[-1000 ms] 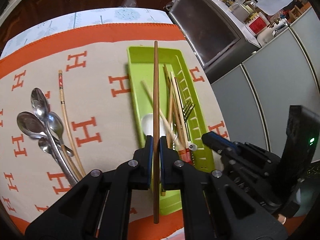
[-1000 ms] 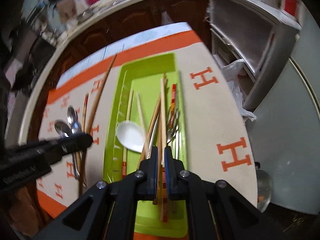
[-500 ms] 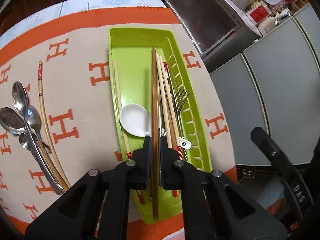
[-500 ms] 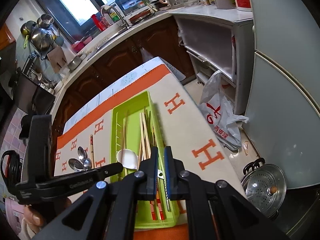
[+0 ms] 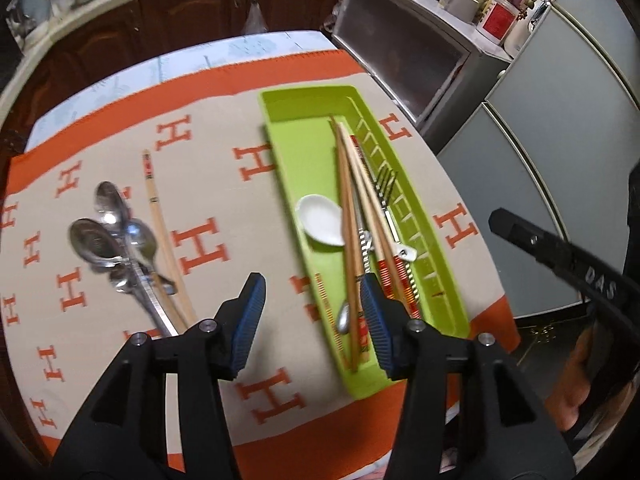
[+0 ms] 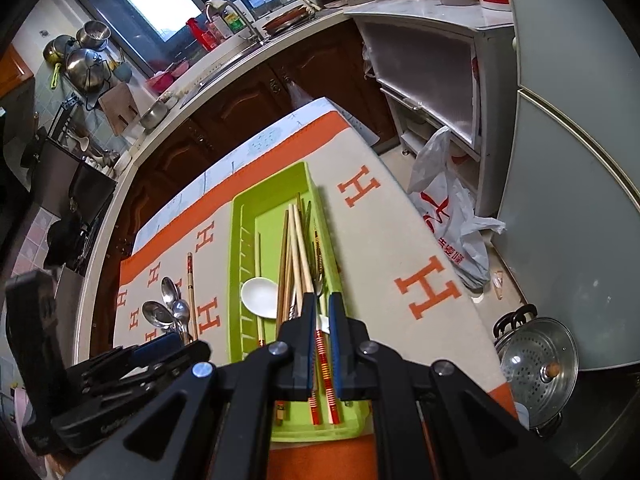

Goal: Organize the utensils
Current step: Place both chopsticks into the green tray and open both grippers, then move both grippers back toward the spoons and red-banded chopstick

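Two views. Left wrist: my left gripper jaws wide, empty; spoons and chopstick lie on tabletop, outside green tray. Next: fetch those. Right wrist: my right gripper jaws nearly closed, empty, over tray.

left hand-held gripper: spread wide | right hand-held gripper: nearly closed, empty

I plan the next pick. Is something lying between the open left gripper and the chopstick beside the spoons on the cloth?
Nothing visible does. The left gripper hangs open above bare cloth, and the chopstick lies beside the spoons, touching only them.
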A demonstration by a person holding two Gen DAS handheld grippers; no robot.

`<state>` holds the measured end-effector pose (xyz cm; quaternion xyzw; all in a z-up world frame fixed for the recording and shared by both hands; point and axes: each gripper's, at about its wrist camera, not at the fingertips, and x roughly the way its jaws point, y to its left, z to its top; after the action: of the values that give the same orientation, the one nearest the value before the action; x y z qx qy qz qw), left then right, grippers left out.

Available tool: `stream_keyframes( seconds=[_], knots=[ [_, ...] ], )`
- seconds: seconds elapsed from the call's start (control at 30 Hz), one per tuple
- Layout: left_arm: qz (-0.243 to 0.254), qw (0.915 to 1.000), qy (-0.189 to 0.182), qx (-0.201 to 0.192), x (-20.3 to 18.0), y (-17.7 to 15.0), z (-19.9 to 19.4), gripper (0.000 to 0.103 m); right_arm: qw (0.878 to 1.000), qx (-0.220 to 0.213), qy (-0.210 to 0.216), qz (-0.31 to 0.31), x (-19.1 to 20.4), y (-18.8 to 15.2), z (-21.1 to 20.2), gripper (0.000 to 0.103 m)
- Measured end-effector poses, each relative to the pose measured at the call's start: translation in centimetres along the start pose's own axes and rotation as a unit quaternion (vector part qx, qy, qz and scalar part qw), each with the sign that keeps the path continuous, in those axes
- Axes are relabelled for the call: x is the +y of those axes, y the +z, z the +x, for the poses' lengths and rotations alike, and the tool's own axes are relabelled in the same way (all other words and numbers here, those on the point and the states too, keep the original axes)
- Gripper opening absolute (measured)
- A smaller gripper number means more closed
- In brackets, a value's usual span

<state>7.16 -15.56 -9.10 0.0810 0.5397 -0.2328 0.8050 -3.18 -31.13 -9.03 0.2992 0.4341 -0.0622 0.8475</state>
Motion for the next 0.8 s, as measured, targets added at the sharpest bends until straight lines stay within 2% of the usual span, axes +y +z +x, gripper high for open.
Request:
stream_keyframes(
  seconds=[0.17, 0.4, 0.63, 0.8],
  knots=[
    [-0.012, 0.999, 0.032, -0.027, 2.8, -1.8, -2.2, 0.046, 1.0, 0.01, 0.004, -0.011, 1.2, -0.6, 0.6, 0.006],
    [-0.068, 0.9944, 0.065, -0.049, 9.6, -4.1, -4.8, 0.046, 0.998, 0.039, 0.014, -0.05, 4.6, -1.6, 2.2, 0.006],
    [-0.112, 0.988, 0.091, -0.055, 15.1, -5.8, -5.8, 0.046, 0.992, 0.071, 0.027, -0.103, 9.2, -1.4, 4.2, 0.006],
    [-0.133, 0.9851, 0.097, -0.05, 17.8, -6.9, -5.1, 0.046, 0.983, 0.104, 0.022, -0.147, 13.2, -1.0, 7.3, 0.006]
  ],
)
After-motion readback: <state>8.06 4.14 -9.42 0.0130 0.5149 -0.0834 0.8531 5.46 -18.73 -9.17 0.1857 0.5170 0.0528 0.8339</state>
